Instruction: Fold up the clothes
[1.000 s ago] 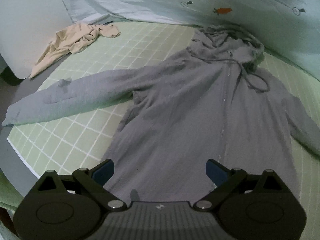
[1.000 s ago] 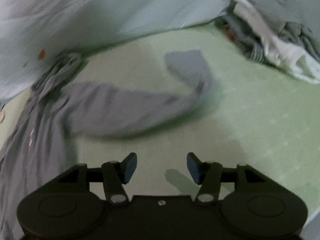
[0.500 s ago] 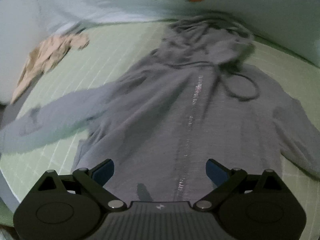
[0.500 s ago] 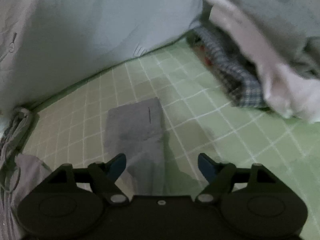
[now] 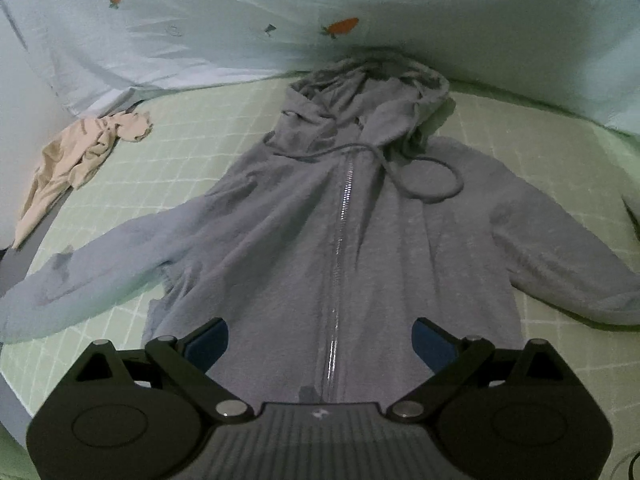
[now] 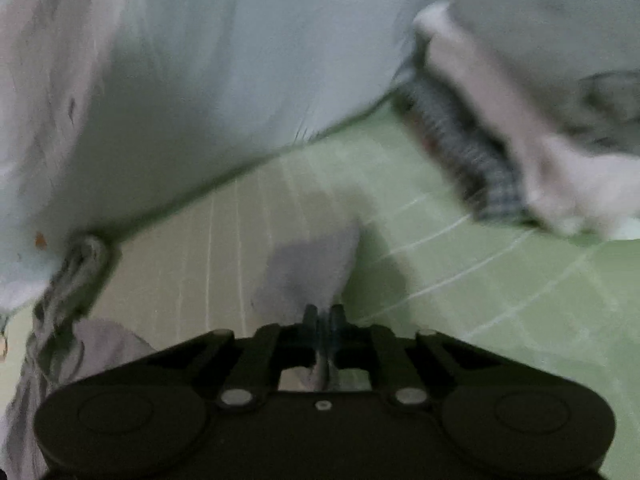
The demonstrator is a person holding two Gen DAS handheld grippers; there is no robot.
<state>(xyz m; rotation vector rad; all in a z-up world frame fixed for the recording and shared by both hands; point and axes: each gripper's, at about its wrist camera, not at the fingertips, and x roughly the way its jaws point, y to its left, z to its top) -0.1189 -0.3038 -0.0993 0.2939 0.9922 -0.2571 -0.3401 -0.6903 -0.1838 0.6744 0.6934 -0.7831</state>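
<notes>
A grey zip-up hoodie [image 5: 304, 232] lies face up on the green checked sheet [image 5: 208, 140], hood toward the far side, both sleeves spread out. My left gripper [image 5: 320, 344] is open and empty, hovering over the hoodie's lower hem with the zipper between its blue pads. In the right wrist view my right gripper [image 6: 323, 320] is shut on the cuff end of the hoodie's right sleeve [image 6: 308, 268], low over the sheet. The hood's edge [image 6: 76, 276] shows at the left of that blurred view.
A crumpled beige garment [image 5: 80, 156] lies at the far left of the bed. A pale blue quilt with carrot prints [image 5: 280, 20] runs along the back. A stack of folded clothes [image 6: 520, 140] sits at the right.
My right gripper has moved down onto the sleeve cuff and closed on it. My left gripper has shifted until it is centred over the hoodie's zipper, still open.
</notes>
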